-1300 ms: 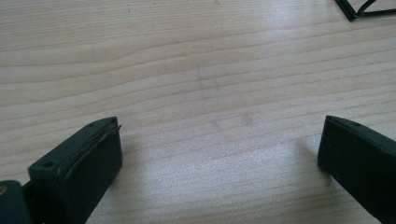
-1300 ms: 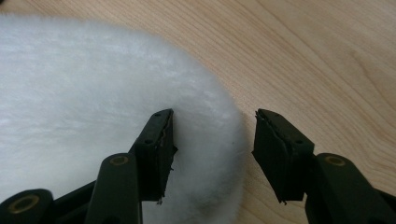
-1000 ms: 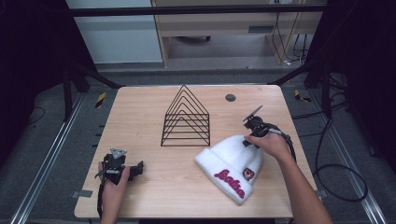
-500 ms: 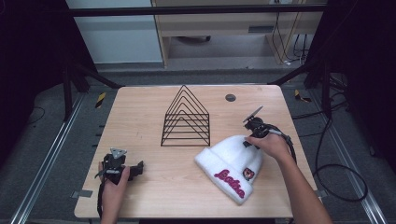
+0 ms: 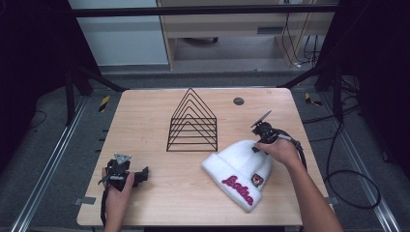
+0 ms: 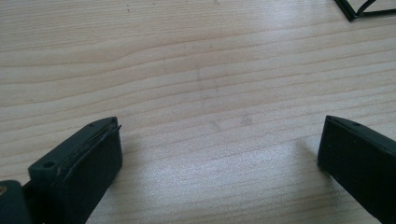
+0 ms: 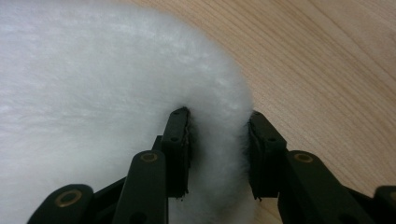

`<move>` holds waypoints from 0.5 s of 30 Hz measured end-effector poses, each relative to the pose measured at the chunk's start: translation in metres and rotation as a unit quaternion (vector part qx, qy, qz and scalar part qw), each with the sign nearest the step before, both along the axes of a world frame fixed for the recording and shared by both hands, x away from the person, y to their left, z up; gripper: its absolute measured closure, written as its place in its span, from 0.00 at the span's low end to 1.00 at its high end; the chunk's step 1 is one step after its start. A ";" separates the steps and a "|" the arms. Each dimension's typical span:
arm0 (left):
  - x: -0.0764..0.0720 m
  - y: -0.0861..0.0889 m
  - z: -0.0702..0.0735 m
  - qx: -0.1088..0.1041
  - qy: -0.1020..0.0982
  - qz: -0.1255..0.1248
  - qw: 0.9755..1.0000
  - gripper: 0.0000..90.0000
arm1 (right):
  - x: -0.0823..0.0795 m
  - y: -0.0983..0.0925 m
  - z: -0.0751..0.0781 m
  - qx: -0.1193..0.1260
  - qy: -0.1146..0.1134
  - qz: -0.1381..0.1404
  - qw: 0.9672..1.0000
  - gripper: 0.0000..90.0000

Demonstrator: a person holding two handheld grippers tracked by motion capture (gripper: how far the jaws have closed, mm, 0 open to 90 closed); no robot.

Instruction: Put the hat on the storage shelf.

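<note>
A fluffy white beanie [image 5: 237, 169] with pink lettering and a small badge on its cuff lies on the wooden table [image 5: 140, 121] at the right front. My right gripper [image 5: 257, 144] sits at the hat's far rounded end. In the right gripper view the jaws pinch a fold of the white beanie [image 7: 93, 93], with my right gripper [image 7: 218, 135] shut on it. My left gripper [image 5: 141, 174] rests near the table's front left, held by a hand. In its own view my left gripper [image 6: 219, 149] stands open over bare wood.
A black wire rack [image 5: 192, 121] shaped like nested triangles stands at the table's middle; its corner [image 6: 359, 9] shows in the left gripper view. A small dark disc [image 5: 238, 101] lies near the far edge. Cables trail off the right side.
</note>
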State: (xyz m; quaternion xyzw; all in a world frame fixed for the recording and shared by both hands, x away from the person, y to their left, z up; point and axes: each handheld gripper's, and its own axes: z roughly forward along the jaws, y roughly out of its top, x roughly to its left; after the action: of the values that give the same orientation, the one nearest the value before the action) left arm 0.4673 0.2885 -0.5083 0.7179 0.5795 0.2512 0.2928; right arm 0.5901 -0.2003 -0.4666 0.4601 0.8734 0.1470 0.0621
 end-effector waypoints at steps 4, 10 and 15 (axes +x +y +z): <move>0.000 0.000 0.000 0.000 0.000 0.000 1.000 0.00 | -0.001 0.000 0.000 0.003 0.001 0.001 1.000 0.78; 0.000 0.000 0.000 0.000 0.000 0.000 1.000 0.00 | -0.003 -0.004 -0.002 0.023 -0.004 -0.003 1.000 0.85; 0.000 0.000 0.000 0.000 0.000 0.000 1.000 0.00 | -0.006 -0.006 -0.002 0.036 -0.008 -0.005 0.999 0.89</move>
State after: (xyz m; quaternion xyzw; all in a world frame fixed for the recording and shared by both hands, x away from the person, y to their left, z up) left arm 0.4673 0.2884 -0.5083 0.7179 0.5794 0.2512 0.2929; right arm 0.5842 -0.2064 -0.4688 0.4649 0.8649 0.1813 0.0533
